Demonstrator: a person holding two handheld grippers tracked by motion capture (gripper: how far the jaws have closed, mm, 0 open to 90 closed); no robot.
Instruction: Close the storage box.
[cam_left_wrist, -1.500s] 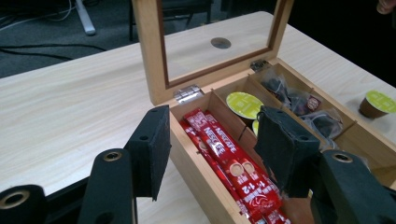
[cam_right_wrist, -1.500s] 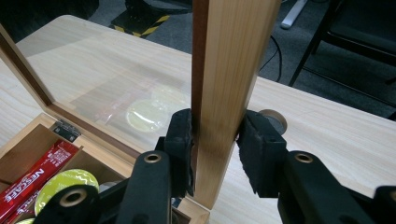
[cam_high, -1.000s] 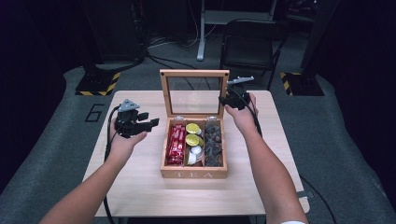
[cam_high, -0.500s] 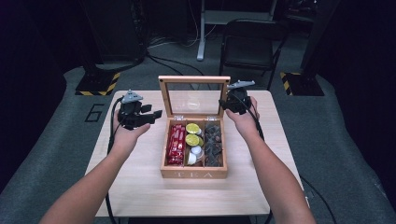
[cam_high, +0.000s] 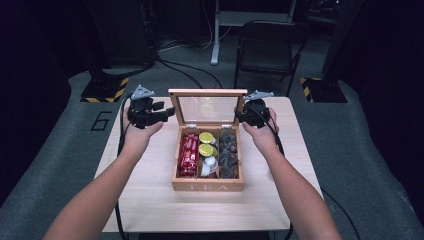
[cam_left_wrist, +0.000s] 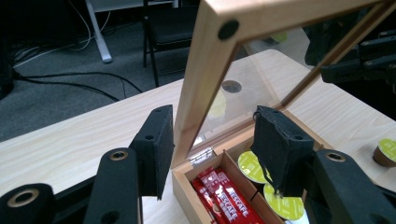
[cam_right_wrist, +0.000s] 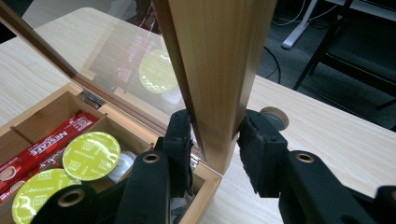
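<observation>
- Two grippers flank the lid (cam_high: 207, 107) of the tea box (cam_high: 207, 186), which sits mid-table (cam_high: 150, 210) with the lid standing upright
- Right gripper (cam_right_wrist: 214, 140) is clamped on the lid's right frame edge, pads pressing the wood
- Left gripper (cam_left_wrist: 212, 149) straddles the lid's left edge; its jaws have just been closing, one pad just beside the frame, the other apart from it
- Red sachets (cam_high: 189, 155) and green-topped pods (cam_high: 206, 143) lie in the box
</observation>
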